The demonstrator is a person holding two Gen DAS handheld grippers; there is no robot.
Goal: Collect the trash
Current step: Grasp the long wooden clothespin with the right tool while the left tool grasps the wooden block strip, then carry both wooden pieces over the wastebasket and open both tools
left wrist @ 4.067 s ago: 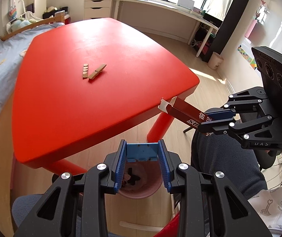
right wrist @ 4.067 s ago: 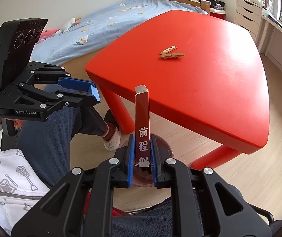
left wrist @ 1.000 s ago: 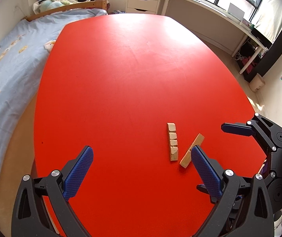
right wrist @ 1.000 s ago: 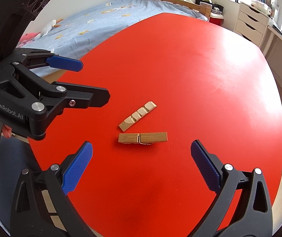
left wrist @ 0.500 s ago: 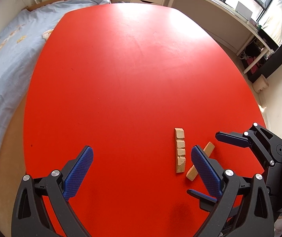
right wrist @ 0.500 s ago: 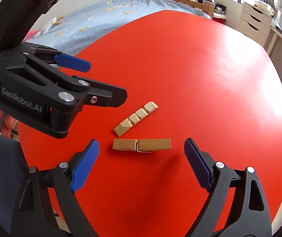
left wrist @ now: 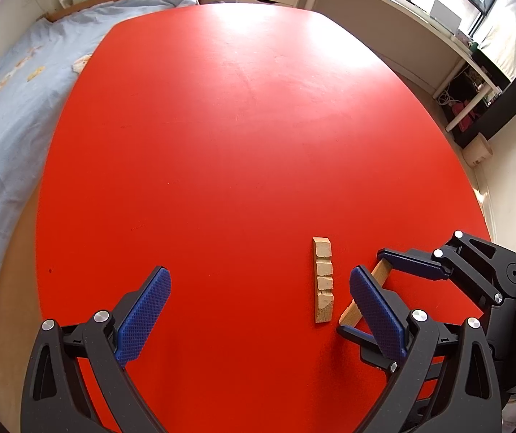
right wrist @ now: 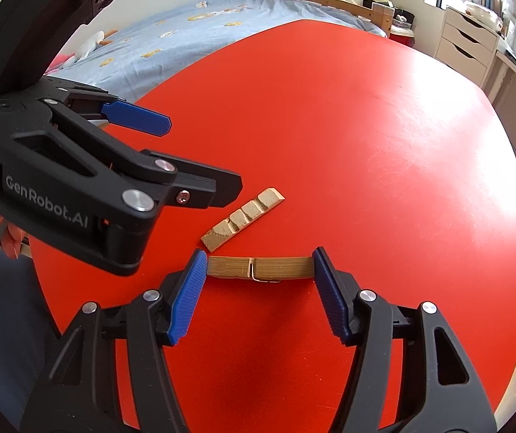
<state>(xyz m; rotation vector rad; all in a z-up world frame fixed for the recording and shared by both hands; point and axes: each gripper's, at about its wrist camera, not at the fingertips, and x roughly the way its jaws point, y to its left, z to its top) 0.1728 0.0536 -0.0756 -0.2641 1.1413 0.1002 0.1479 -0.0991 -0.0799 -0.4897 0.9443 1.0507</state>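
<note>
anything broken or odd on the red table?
Yes: a loose notched wooden clothespin half lies apart from the intact clothespin, so one peg has come apart. The right tongs bracket the intact one lengthwise, open.

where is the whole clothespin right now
In the right wrist view the whole clothespin lies on the red table, crosswise between the right hand-held gripper's open fingers, beside the loose clothespin half.

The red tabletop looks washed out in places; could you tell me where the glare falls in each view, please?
Left wrist view: the glossy red table bleaches pale along its far edge, toward the windows. Right wrist view: a softer sheen spreads across its right side; the wooden clothespin stays sharp.
</note>
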